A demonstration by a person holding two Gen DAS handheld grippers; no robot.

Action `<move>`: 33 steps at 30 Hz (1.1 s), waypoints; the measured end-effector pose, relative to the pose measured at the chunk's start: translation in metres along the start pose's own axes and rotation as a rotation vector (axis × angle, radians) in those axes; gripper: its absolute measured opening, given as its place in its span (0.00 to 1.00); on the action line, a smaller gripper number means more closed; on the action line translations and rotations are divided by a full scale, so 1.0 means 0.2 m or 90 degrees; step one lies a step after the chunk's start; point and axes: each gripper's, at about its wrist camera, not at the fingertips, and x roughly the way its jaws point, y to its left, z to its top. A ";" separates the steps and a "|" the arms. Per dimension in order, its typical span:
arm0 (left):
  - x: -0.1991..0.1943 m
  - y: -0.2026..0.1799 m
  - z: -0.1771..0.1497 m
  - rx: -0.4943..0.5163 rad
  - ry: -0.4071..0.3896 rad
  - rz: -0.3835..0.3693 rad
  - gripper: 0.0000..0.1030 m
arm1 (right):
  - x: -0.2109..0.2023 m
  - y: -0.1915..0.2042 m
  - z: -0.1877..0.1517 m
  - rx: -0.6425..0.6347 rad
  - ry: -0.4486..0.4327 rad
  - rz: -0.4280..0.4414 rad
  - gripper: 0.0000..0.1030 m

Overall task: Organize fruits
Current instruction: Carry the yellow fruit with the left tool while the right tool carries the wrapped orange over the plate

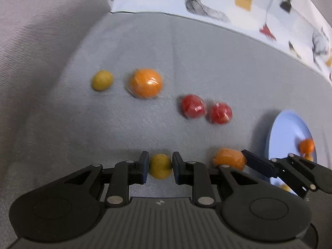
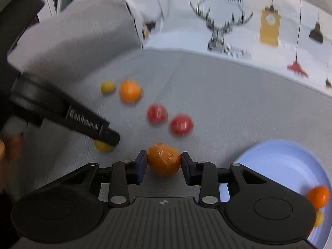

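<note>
**Both grippers closed on fruit**

The left gripper [image 1: 160, 167] held a small yellow fruit [image 1: 160, 166] between its pads, low over the grey cloth [image 1: 207, 62]. The right gripper [image 2: 164, 164] had its pads against a wrapped orange fruit [image 2: 164, 159], both sides touching. Farther on the cloth lay another yellow fruit [image 1: 102, 80], a big orange [image 1: 146, 83] and two red fruits [image 1: 193, 105], close to each other. The blue plate [image 2: 280, 161], on the right, already carried a small orange [image 2: 318, 196].
</note>
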 end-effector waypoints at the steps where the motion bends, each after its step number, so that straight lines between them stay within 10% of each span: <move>1: 0.00 -0.02 0.00 0.012 0.002 0.005 0.26 | 0.00 0.00 -0.01 -0.002 0.002 0.001 0.36; 9: -0.02 -0.03 -0.02 0.020 -0.025 0.023 0.26 | -0.08 0.00 -0.01 -0.006 -0.031 0.002 0.36; 23: -0.38 -0.10 -0.10 0.010 -0.271 0.020 0.26 | -0.84 -0.20 -0.10 -0.007 -0.228 -0.068 0.36; 33: -0.44 -0.24 -0.15 0.049 -0.330 0.077 0.26 | -0.74 -0.37 -0.22 0.085 -0.196 -0.104 0.36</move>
